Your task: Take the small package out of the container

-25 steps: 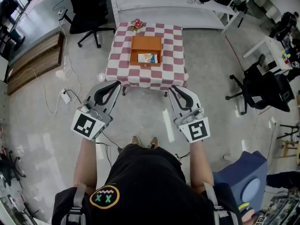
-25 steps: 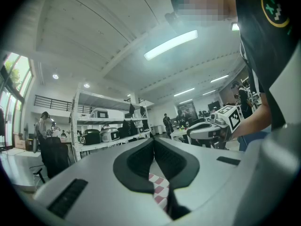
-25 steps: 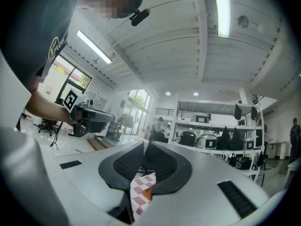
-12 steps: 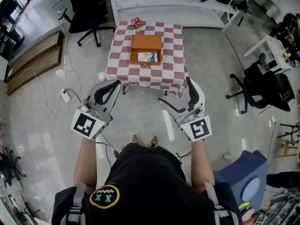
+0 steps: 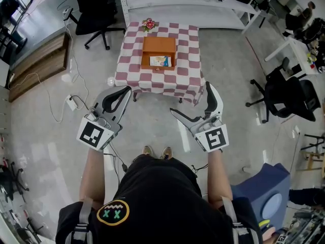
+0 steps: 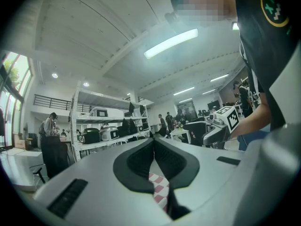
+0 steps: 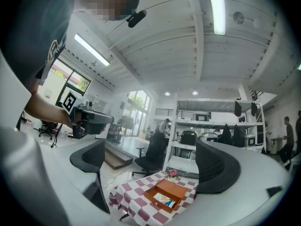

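Note:
An open wooden box [image 5: 158,54] sits on a small table with a red-and-white checked cloth [image 5: 132,75], a few steps ahead of me. The small package [image 5: 159,61] lies inside it, at the box's near end. The right gripper view shows the box [image 7: 175,190] and the package [image 7: 163,200] beyond the jaws. My left gripper [image 5: 123,90] is held short of the table with its fingertips together and nothing in them. My right gripper [image 5: 190,97] is also short of the table. Its jaws have just been opening and now stand wide with nothing between them.
A small flower decoration [image 5: 149,24] stands at the table's far edge. Black office chairs [image 5: 96,9] [image 5: 284,98] flank the area, and white shelving [image 5: 203,4] runs behind the table. A power strip with cables [image 5: 71,104] lies on the floor at the left. A blue seat [image 5: 264,192] stands at the right.
The right gripper's jaws went from shut to wide open. The left gripper and both hands stayed where they were.

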